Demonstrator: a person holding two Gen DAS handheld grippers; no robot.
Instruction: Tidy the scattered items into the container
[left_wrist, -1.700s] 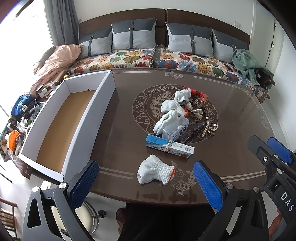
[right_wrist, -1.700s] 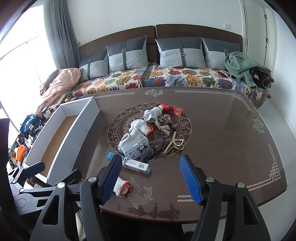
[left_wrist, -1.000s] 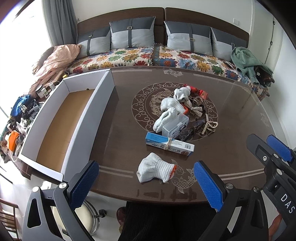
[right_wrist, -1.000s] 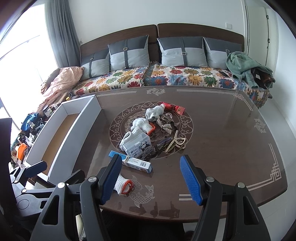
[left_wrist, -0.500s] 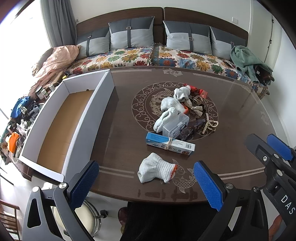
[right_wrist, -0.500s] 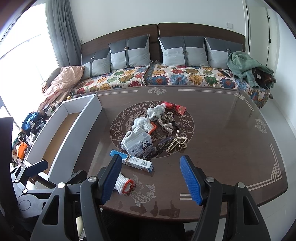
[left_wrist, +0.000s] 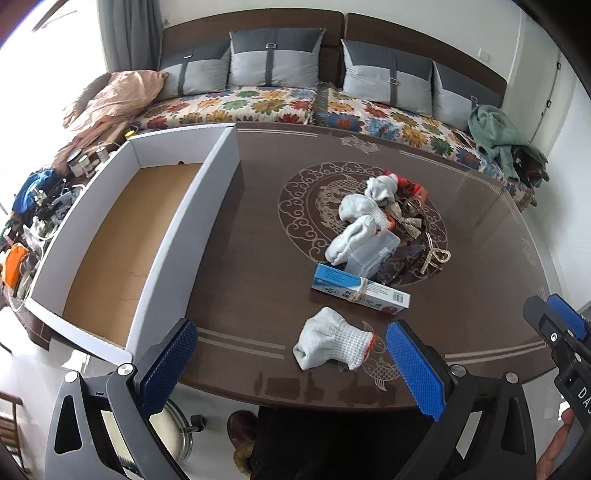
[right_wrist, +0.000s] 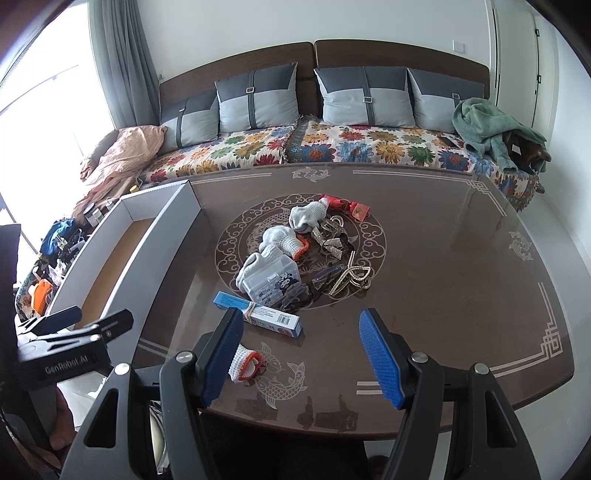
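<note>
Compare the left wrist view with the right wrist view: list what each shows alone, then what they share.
Left wrist only: the white cardboard box's whole brown floor, bare, and the whole lone white knit glove with orange cuff.

Right wrist only: the cartoon print on the clear plastic case, and the table's far right corner.

Both: the blue-and-white carton, the central clutter pile, the floral sofa, and both hand-held grippers, left and right, open.

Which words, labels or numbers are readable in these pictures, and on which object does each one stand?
"GenRobot.AI": on the left gripper body, right wrist view.
"DA", cut off by the frame edge: on the right gripper body, left wrist view.
Blue and white box: print and barcode too small to read.
Clear plastic case: sticker unreadable.
</note>
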